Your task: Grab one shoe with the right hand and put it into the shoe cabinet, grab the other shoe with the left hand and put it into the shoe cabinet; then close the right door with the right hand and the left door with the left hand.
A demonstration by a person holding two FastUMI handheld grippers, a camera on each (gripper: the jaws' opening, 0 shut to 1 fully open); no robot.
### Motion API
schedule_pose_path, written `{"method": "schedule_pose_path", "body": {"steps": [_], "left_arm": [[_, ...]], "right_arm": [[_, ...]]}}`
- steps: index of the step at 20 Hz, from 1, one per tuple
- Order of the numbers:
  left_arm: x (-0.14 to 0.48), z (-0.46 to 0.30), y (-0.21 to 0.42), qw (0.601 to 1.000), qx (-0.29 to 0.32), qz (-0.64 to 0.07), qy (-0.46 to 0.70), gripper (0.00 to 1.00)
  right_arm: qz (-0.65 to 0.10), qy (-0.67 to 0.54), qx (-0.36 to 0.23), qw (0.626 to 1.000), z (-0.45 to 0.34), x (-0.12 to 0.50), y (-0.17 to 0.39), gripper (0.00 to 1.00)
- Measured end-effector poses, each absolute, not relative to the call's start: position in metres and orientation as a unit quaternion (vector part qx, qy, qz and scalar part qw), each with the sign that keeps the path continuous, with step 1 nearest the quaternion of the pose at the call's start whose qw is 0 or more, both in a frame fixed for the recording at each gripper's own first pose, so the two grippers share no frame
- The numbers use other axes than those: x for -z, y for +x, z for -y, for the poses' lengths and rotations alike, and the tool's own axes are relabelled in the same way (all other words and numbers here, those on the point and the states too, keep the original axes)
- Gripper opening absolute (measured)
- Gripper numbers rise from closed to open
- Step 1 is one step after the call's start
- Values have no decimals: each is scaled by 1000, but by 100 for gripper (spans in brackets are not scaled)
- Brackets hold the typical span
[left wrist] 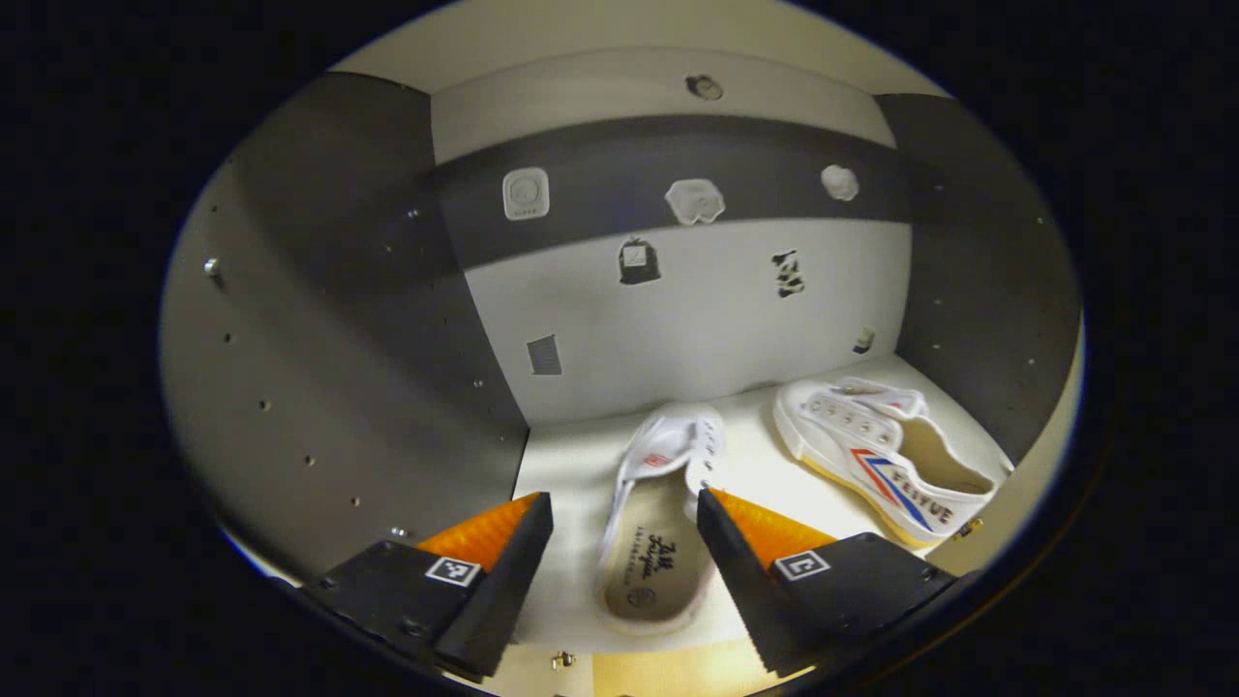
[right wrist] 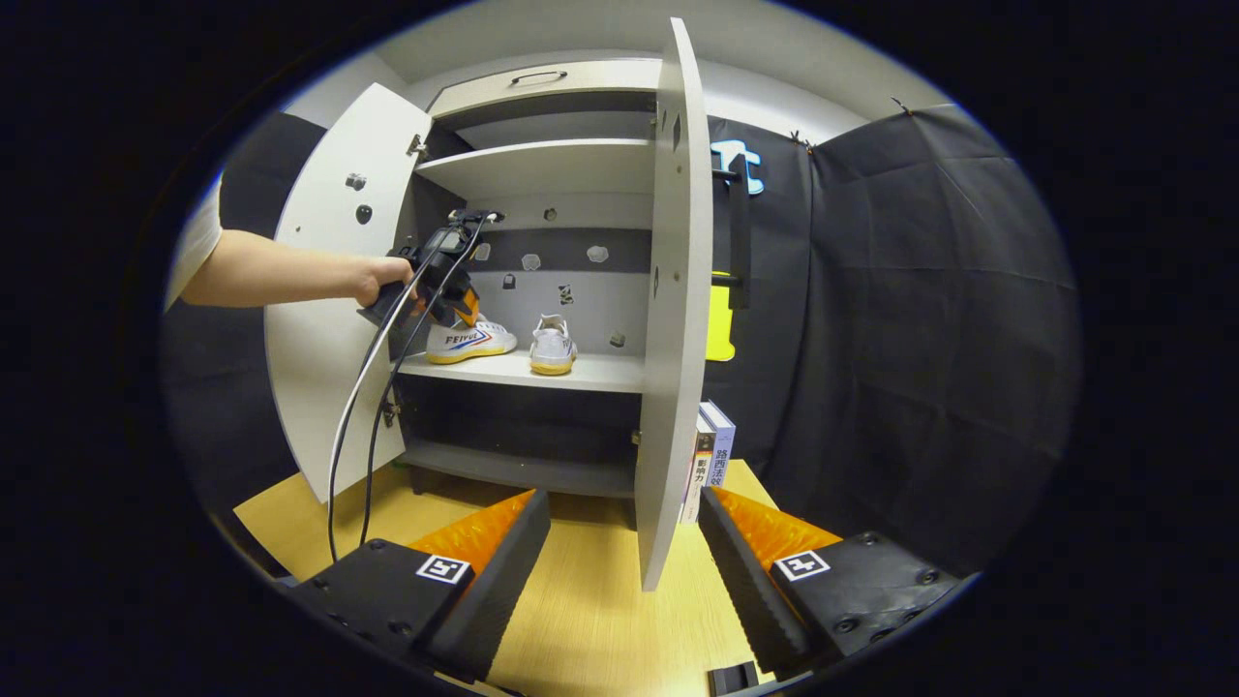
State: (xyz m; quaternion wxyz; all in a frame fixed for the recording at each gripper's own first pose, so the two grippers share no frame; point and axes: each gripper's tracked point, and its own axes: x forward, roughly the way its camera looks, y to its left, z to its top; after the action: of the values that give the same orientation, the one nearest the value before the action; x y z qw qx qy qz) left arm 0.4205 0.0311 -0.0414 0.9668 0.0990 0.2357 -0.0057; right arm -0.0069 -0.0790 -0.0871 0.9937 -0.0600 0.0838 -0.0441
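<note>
Withdrawing risk: my left claw [left wrist: 624,528], open and empty, straddles the near shoe [left wrist: 658,513] and could drag it off the shelf [left wrist: 561,455].

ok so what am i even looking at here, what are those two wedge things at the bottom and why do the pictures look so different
Those wedges are the two fingers of a handheld gripper; a person holds one in each hand, and each carries its own camera. The left gripper view looks from inside the shoe cabinet: the left gripper is open, with a white shoe lying between its fingers and a second shoe to its right on the shelf. The right gripper view is from farther back: the right gripper is open and empty, facing the edge of the open right door, with a hand reaching in.
</note>
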Motion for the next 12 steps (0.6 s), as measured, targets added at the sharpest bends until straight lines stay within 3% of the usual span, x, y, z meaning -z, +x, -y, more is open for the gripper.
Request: {"method": "schedule_pose_path", "body": {"steps": [1, 7, 8, 9, 12], "left_arm": [[35, -26, 406, 971, 15, -218, 96, 98], [6, -15, 298, 991, 31, -118, 60, 96], [5, -15, 280, 992, 35, -104, 63, 92], [5, -16, 261, 993, 37, -92, 65, 96], [14, -14, 199, 994, 52, -68, 63, 96]], "right_arm": [[-80, -58, 41, 994, 74, 83, -6, 98], [-78, -51, 29, 995, 47, 78, -8, 98], [-78, -49, 30, 995, 42, 77, -9, 98], [-78, -47, 31, 995, 39, 74, -7, 98], [-76, -42, 40, 995, 26, 69, -11, 98]]}}
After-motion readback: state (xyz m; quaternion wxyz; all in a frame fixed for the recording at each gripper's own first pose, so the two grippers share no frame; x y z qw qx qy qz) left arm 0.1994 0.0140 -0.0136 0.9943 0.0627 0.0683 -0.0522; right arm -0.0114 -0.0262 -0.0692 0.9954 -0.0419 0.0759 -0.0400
